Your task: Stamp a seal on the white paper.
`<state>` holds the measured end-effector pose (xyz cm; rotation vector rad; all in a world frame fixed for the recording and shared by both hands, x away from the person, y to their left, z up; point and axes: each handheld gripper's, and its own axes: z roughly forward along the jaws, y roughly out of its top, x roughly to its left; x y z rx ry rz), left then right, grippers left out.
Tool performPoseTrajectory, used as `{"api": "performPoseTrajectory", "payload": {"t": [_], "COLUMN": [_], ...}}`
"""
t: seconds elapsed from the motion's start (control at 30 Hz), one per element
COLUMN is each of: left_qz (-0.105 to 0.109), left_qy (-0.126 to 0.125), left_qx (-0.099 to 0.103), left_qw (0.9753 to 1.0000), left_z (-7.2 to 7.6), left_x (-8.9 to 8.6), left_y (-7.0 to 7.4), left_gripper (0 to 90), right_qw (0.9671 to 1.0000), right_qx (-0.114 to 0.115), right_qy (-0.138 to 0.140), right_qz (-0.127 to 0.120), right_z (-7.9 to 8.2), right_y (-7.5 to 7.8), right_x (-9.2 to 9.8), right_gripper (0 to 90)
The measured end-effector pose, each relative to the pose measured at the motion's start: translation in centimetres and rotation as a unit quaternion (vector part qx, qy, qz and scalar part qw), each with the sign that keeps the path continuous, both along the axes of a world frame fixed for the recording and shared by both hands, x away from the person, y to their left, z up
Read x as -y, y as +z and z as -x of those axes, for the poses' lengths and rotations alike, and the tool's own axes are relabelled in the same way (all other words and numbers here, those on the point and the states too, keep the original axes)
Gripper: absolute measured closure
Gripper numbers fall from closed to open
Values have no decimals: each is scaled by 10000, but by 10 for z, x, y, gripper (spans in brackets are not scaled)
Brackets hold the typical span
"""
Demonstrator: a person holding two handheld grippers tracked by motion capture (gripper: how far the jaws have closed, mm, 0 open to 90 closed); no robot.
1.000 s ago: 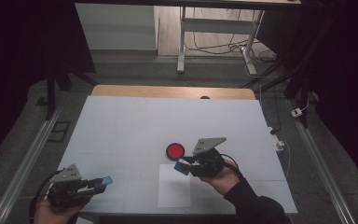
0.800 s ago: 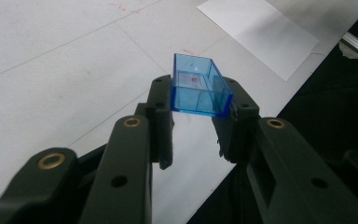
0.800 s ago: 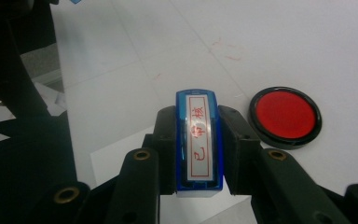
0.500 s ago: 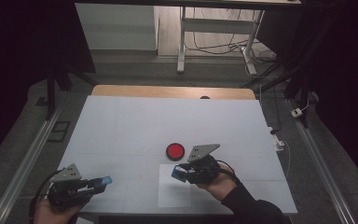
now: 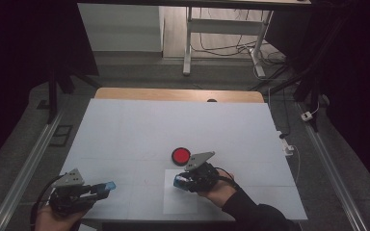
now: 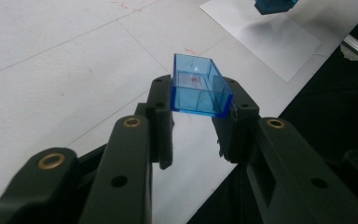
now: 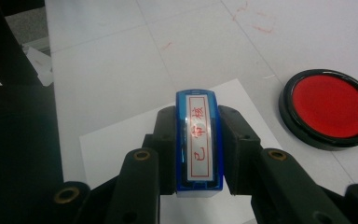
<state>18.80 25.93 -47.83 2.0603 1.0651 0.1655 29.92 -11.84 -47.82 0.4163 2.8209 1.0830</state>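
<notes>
Change: over the last second the right gripper (image 5: 179, 181) had drawn back from beside the ink pad (image 5: 181, 156) toward the person, ending over the paper (image 5: 180, 202).
Meaning: the stamp (image 7: 199, 140) looked inked, so pressing it on the paper was probably next.
Right gripper: clenched on the stamp, its red-lettered label facing up between the jaws.
Stamp: above the sheet's far edge, near the ink pad but apart from it; contact with the paper could not be told.
Left gripper (image 6: 196, 119): gripping the clear blue cap (image 6: 198, 92), at the table's near left corner, well apart from the paper.
</notes>
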Motion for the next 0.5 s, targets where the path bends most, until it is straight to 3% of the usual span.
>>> {"api": "performPoseTrajectory", "payload": {"t": [0.5], "left_qz": [15], "left_qy": [11], "left_qx": [-27], "left_qw": [10000], "left_z": [0], "left_x": [0], "left_y": [0], "left_gripper": [688], "right_qw": [9999], "right_qx": [-27], "right_qy": [10], "right_qz": [133], "right_z": [-4], "right_y": [-12], "right_x": [-6], "right_gripper": [705]}}
